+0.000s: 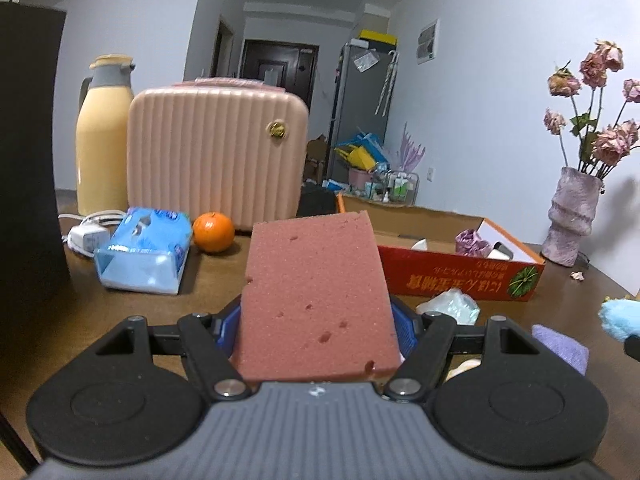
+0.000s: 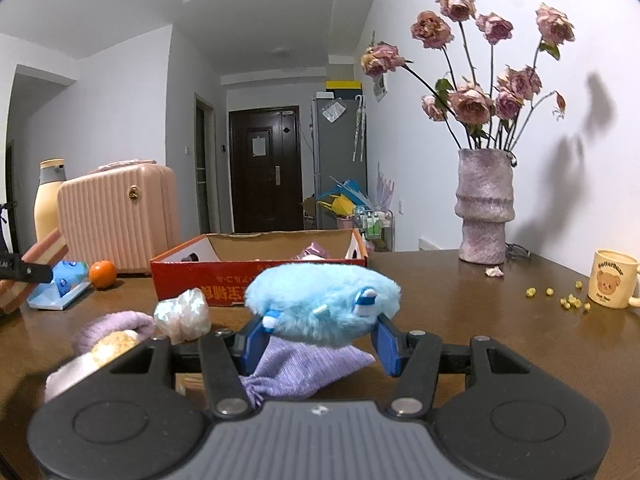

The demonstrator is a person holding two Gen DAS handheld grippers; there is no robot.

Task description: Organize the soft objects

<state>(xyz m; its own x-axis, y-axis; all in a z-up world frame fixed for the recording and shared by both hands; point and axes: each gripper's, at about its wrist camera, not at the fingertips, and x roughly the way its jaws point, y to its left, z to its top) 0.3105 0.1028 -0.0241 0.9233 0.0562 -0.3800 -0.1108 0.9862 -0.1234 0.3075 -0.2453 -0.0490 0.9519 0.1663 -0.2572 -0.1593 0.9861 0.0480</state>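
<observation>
Evidently both grippers are loaded at once, presumably so two soft things can go to the box in one trip. The left gripper (image 1: 316, 330) has its blue pads pressed against the sides of a dusty-pink rectangular foam sponge (image 1: 316, 300), jaws roughly half spread because the slab is wide; the sponge juts forward and up, clear of the brown wooden table (image 1: 208, 300). The right gripper (image 2: 320, 344) is pinched narrower on a fluffy sky-blue plush toy (image 2: 320, 300), which bulges above the pads, being squeezable. The open red cardboard box (image 2: 256, 280), already holding a few items, sits at twelve o'clock from the right gripper and at about one o'clock from the left. A lilac knitted pouch (image 2: 308, 372) and a crinkled pearly plastic wad (image 2: 182, 314) lie on the table, seemingly still awaiting sorting.
</observation>
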